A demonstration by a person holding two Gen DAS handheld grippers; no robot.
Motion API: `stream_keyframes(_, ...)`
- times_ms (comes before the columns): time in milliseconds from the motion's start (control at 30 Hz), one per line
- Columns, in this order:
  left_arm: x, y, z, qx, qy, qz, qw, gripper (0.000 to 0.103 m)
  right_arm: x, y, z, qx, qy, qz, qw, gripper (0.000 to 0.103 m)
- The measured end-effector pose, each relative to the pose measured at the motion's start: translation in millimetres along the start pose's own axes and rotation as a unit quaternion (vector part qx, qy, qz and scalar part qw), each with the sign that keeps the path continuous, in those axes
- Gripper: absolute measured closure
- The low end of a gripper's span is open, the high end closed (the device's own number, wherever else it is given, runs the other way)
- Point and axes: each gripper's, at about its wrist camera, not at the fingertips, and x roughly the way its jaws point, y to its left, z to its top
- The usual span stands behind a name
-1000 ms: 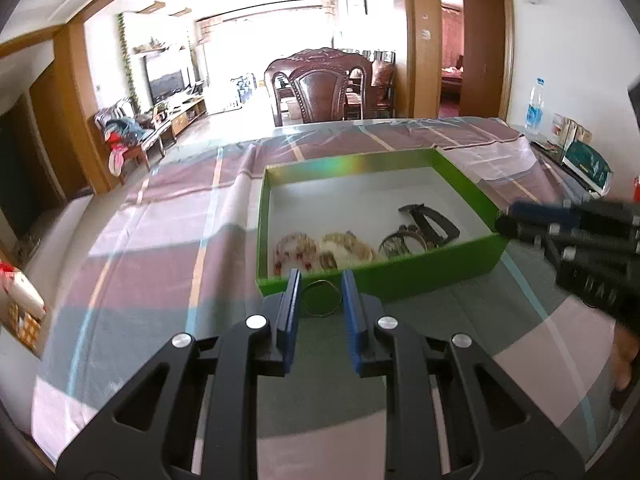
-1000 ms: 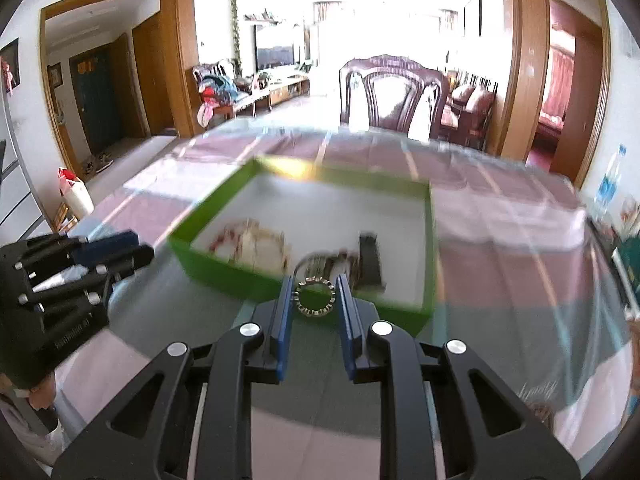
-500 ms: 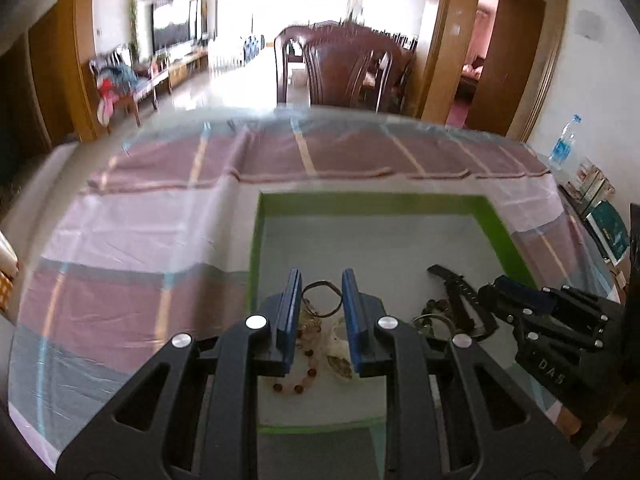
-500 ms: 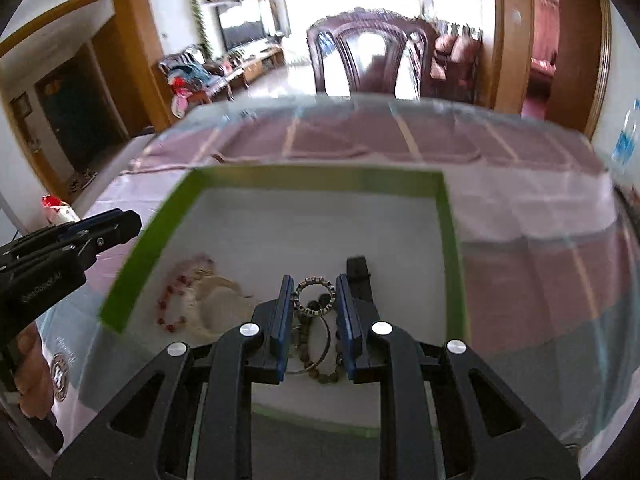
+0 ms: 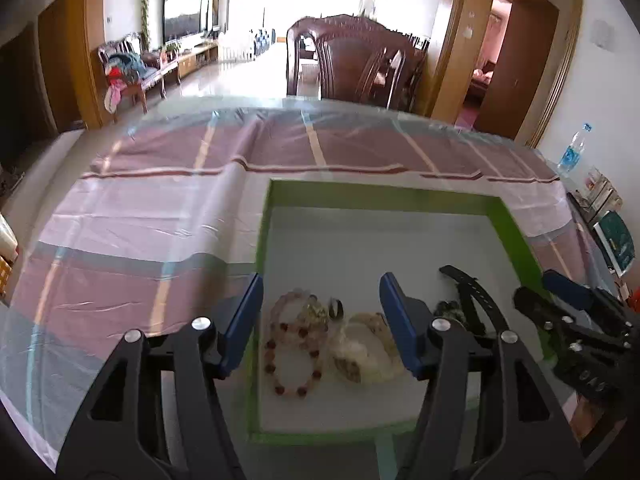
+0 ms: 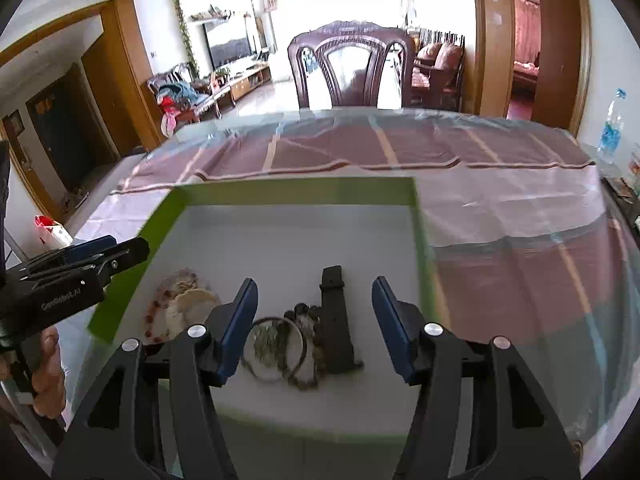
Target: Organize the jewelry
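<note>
A green box (image 5: pixel 380 196) with a white floor lies on the table. My left gripper (image 5: pixel 320 320) hangs over its near left part, jaws opening, with nothing pressed between the pads. Under it lie a red-and-pink bead bracelet (image 5: pixel 292 354), a small ring (image 5: pixel 336 308) and a pale bracelet heap (image 5: pixel 366 354). My right gripper (image 6: pixel 314 320) hovers over the box (image 6: pixel 280 190), jaws opening too. Below it a thin metal bangle (image 6: pixel 276 350) lies with a blurred small beaded ring (image 6: pixel 265 343) inside, next to dark beads (image 6: pixel 300 313) and a black watch (image 6: pixel 336 320).
A striped tablecloth under clear plastic (image 5: pixel 160 216) covers the table. A dark wooden chair (image 5: pixel 352 64) stands at the far edge. A water bottle (image 5: pixel 572 152) and books (image 5: pixel 612 236) sit on the right side. A hand (image 6: pixel 46 364) holds the left gripper (image 6: pixel 76 276).
Both grippers moved forward from the box's near wall to above its inside. Each was shut on a ring; both jaws have spread and the rings now lie in the box.
</note>
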Motion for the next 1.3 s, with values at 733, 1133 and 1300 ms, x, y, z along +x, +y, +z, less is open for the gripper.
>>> stream_keyframes(733, -165, -22, -133, 0.023, -0.145, 0.088, 0.9852, 0.004, -139, 25, -110, 0.002, -0.144, -0.067, 0.987, 0.003)
stream_keyframes(1133, -168, -34, -141, 0.039, -0.143, 0.073, 0.9862, 0.004, -133, 35, -120, -0.01, -0.133, -0.059, 0.989, 0.003)
stream_keyframes(1300, -168, -35, -142, 0.04, -0.142, 0.071, 0.9865, 0.004, -133, 35, -121, -0.01, -0.134, -0.06, 0.989, 0.003)
